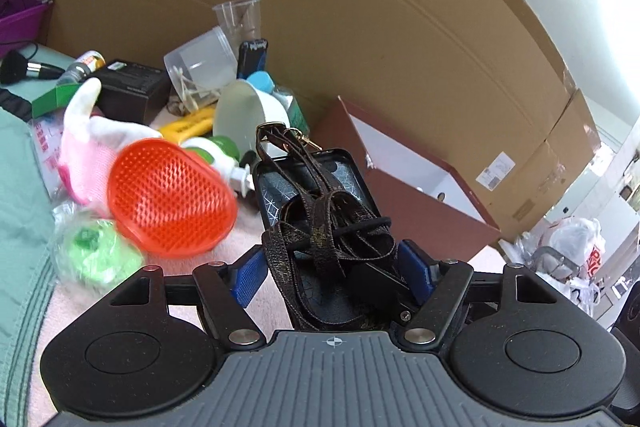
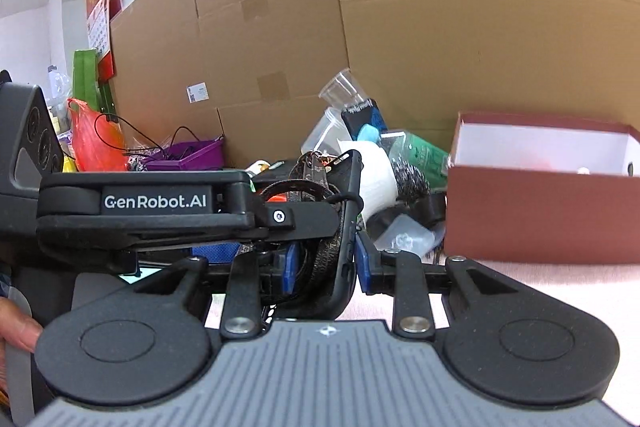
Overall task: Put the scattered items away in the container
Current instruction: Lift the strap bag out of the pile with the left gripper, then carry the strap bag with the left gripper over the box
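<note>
A black phone case (image 1: 320, 187) with a brown patterned strap (image 1: 320, 231) bundled on it is held off the pink surface by both grippers. In the left wrist view my left gripper (image 1: 332, 275) has its blue pads against the case's two long sides. Seen from the right wrist, the case (image 2: 348, 227) stands edge-on, and my right gripper (image 2: 326, 267) is shut on case and strap together. A finger (image 2: 296, 219) of the left gripper reaches in from the left. The maroon box (image 1: 420, 223) (image 2: 540, 219) with a white inside stands open to the right.
A clutter pile lies left of the box: an orange bristle brush (image 1: 172, 199), a pink and white glove (image 1: 88, 131), a white bowl (image 1: 248, 115), clear cups (image 1: 240, 15) and a black carton (image 1: 132, 87). A purple basket (image 2: 188, 155) stands far left. Tall cardboard (image 1: 400, 27) walls the back.
</note>
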A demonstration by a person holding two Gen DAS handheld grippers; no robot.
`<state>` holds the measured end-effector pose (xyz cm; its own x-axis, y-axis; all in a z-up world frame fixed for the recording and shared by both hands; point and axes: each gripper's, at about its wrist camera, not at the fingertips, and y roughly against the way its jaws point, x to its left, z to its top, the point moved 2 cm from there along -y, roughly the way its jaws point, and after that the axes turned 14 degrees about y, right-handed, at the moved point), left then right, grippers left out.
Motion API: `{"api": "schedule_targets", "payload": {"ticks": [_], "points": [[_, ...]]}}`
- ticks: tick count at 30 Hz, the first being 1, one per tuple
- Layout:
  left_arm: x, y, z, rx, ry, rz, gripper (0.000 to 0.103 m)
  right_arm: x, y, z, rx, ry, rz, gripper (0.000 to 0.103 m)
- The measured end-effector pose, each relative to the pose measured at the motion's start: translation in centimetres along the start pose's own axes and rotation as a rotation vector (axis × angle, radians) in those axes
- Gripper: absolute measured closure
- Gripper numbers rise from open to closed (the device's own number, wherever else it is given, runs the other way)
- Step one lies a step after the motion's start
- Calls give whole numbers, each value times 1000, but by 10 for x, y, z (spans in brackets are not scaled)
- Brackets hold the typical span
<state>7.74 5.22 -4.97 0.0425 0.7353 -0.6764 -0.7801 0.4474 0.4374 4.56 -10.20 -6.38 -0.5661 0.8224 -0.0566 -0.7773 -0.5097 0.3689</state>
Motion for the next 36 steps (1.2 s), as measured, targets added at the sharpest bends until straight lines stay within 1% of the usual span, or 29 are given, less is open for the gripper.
{"api": "schedule_targets", "payload": {"ticks": [3,6,9,12,13,15,16,17,19,21,25,27,31,36], "points": [[-2,-6,-8,29,-18,8,30,-3,5,-6,25,-15,-9,70],[0,-13,-21,84,-29,28,27,-9,8,-16,56,-44,-9,69],[4,-25,-33,138,-44,49,25,-14,8,-31,108,-90,-7,69],[7,-35,-42,188,-40,44,25,-20,8,-47,158,-138,-8,69],[9,-38,-43,201,-35,41,24,-22,9,-52,169,-154,-10,67],[13,-42,-44,201,-16,46,23,-28,9,-58,193,-190,-9,60],[15,-44,-44,198,-8,52,22,-31,9,-61,206,-204,-11,55],[17,-47,-43,205,-2,55,21,-34,9,-63,206,-211,-13,55],[20,-53,-43,222,7,55,21,-38,10,-65,205,-209,-19,55],[17,-56,-44,222,-33,60,21,-40,7,-67,213,-205,-18,55],[12,-59,-46,239,-84,63,21,-42,2,-70,217,-225,16,55],[10,-60,-48,243,-95,64,23,-45,-3,-75,243,-251,37,55],[9,-57,-50,251,-112,71,24,-46,-3,-76,228,-258,43,58],[11,-55,-51,249,-122,58,25,-45,-3,-77,227,-234,47,63]]}}
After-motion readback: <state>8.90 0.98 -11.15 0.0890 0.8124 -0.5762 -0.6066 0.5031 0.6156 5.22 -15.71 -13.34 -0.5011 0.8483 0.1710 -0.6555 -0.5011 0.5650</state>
